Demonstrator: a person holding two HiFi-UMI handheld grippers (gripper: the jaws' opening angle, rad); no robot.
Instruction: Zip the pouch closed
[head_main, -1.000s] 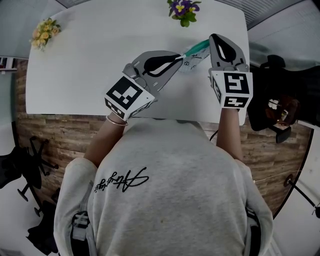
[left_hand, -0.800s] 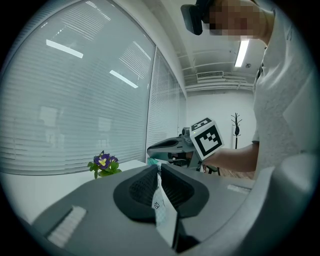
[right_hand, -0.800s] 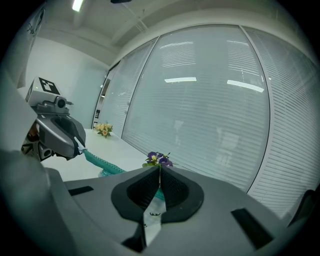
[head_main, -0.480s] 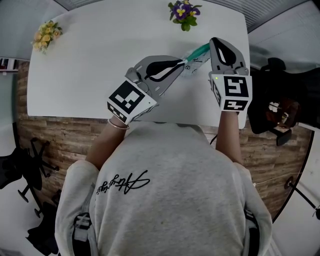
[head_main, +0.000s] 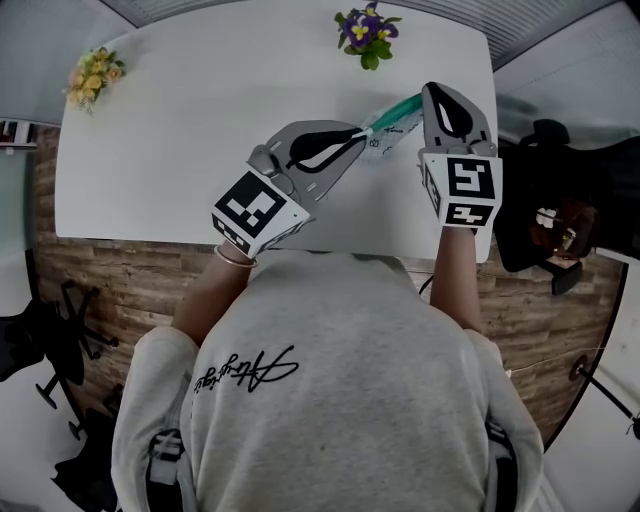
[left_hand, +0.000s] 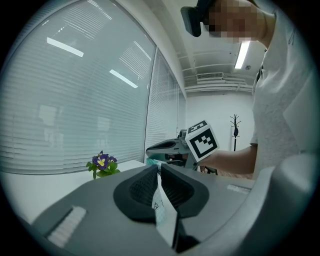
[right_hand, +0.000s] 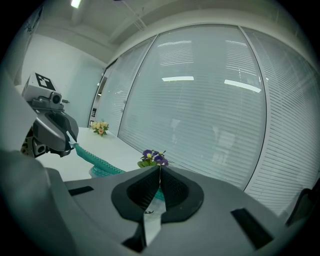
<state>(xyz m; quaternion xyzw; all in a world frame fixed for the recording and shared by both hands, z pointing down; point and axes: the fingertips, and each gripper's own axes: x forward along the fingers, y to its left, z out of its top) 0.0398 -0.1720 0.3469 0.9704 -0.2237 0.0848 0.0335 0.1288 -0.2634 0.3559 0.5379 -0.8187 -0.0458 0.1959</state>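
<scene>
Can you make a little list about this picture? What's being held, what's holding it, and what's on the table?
Held thing: pouch with a teal zipper, stretched between the two grippers
Left gripper: fingers shut on one end of the pouch
Right gripper: fingers shut on the other end
Table: white
On the table: purple flowers at the far edge, yellow flowers at the far left corner
Zipper open or closed: cannot tell

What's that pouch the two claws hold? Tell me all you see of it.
The pouch is small, soft and pale, maybe clear plastic with tiny dark print, edged by a teal zipper band. It is stretched over the white table: the left gripper is shut on one end, the right gripper on the other. Whether it is zipped can't be told.
</scene>
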